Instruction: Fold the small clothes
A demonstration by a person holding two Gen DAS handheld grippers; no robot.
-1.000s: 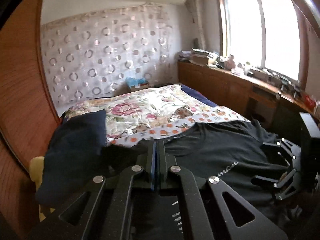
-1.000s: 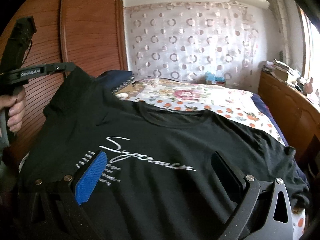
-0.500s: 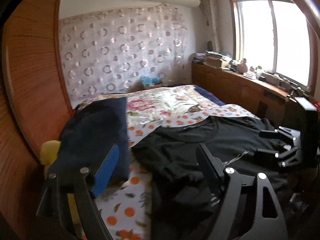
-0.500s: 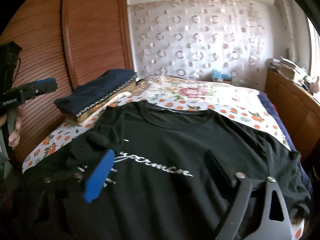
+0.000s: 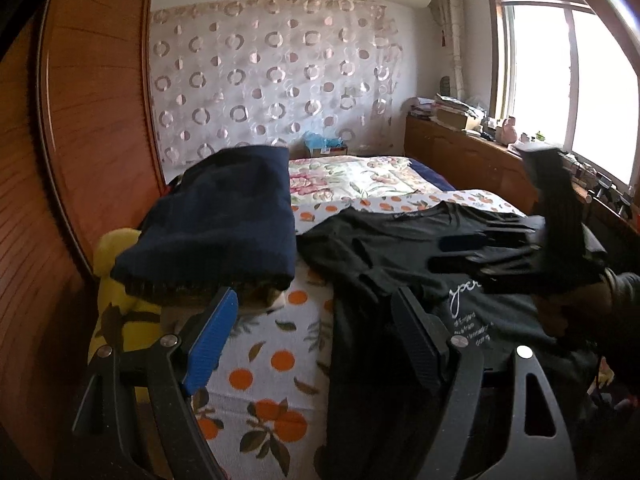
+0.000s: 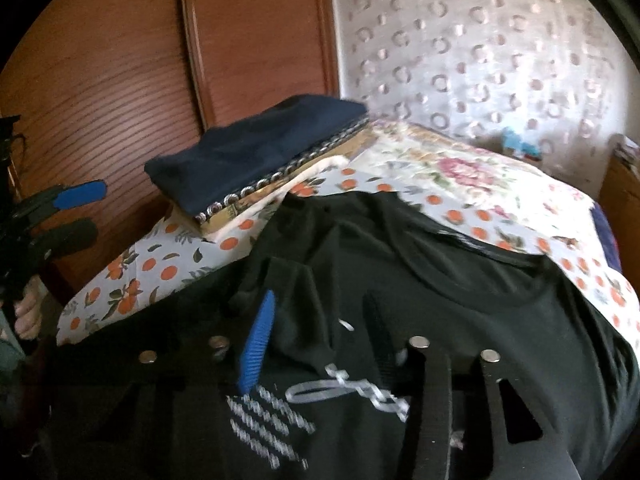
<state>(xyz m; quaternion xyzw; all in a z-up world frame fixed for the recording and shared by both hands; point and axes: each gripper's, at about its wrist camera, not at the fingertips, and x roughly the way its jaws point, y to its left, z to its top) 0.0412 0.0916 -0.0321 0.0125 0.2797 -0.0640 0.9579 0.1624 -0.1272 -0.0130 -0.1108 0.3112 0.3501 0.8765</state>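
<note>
A black T-shirt [image 5: 400,248] with white lettering lies spread on the bed [image 5: 276,360], which has a sheet with orange fruits. Beside it, near the wooden wardrobe [image 6: 120,60], sits a stack of folded clothes [image 6: 256,148] with a dark blue piece on top. The left gripper [image 5: 316,344] hangs over the bed's edge and its fingers stand wide apart, holding nothing. The right gripper [image 6: 320,336] is over the shirt's chest; its fingers have just been closing, with shirt cloth between them, but not pressed together.

Black left tool [image 5: 316,344] and right tool [image 6: 320,336]: blue pads, silver screws
</note>
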